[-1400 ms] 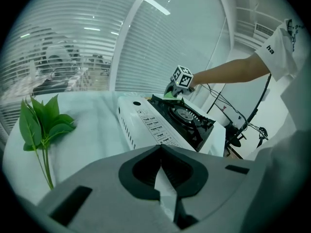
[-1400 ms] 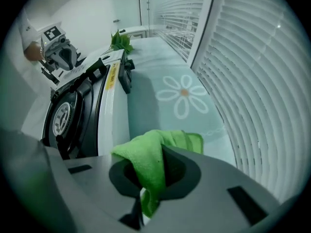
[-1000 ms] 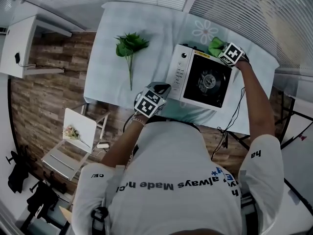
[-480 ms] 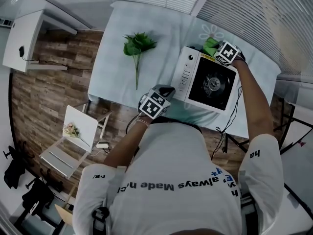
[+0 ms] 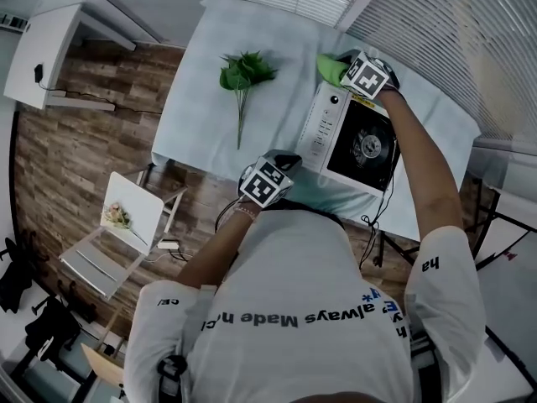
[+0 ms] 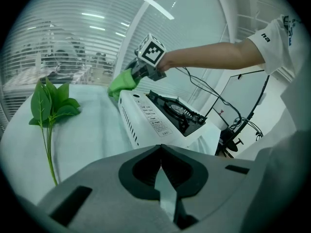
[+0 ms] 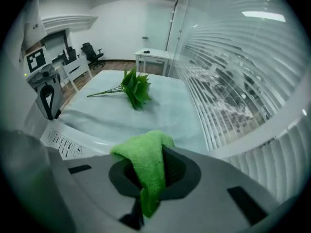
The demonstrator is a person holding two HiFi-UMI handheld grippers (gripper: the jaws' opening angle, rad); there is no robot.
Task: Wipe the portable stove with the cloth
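The white portable stove (image 5: 331,133) with a black burner top (image 5: 369,145) sits on the table's right half. My right gripper (image 5: 351,68) is shut on the green cloth (image 5: 330,67) at the stove's far left corner; the cloth (image 7: 148,166) hangs between its jaws, and from the left gripper view the cloth (image 6: 122,83) touches the stove's (image 6: 155,123) back edge. At the table's near edge, just left of the stove, my left gripper (image 5: 281,159) is held shut with nothing in it.
A green artificial plant (image 5: 242,78) lies on the pale tablecloth (image 5: 197,116) left of the stove. A white chair (image 5: 117,225) stands on the wood floor at the left. Window blinds (image 5: 453,32) run along the far side. Cables (image 5: 377,225) hang off the table's near right.
My right gripper has slid the green cloth leftward along the stove's far edge, from its right corner to its left corner. The left gripper has stayed where it was.
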